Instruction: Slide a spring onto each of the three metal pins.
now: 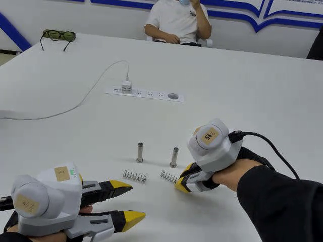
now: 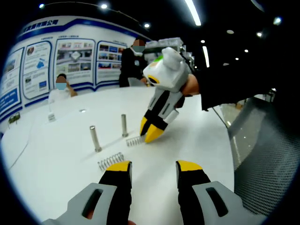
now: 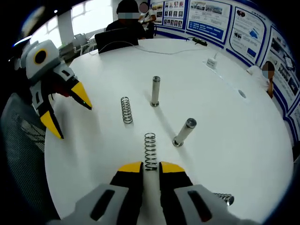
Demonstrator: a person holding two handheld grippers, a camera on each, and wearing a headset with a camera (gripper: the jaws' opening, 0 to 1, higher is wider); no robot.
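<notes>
White worktop (image 1: pixel 242 85), smooth and broad. Upright on it, side by side yet apart, two bare metal pins: left pin (image 1: pixel 140 152) and right pin (image 1: pixel 174 157), named as placed in the head view. Flat on the worktop just in front of them, two springs, roughly in line with a gap between: left spring (image 1: pixel 135 176) before the left pin, right spring (image 1: pixel 169 176) before the right pin, neither touching a pin.

Right hand-held gripper (image 3: pixel 151 168) low over the worktop, dark sleeve (image 1: pixel 282 201) behind it, yellow-tipped jaws narrowly parted, near end of the right spring lying between the tips. Pressing on the coil or merely flanking it: cannot tell. Just beside its right jaw in the right gripper view, a coiled piece (image 3: pixel 225 198) with a metal end, half hidden behind the jaw, too little shown to name.

Left hand-held gripper (image 1: pixel 128 201) at the near left of the head view, well apart from the right one, black jaws tipped in yellow, spread wide and empty, tips pointed towards the left spring and near it, not touching.

Farther back: a white power strip (image 1: pixel 146 93) flat on the worktop with a small white adapter (image 1: pixel 126 86) plugged in at its left end, dark glasses (image 1: pixel 59 35) near the far left corner, a seated person (image 1: pixel 176 20) in a white shirt at the far side
</notes>
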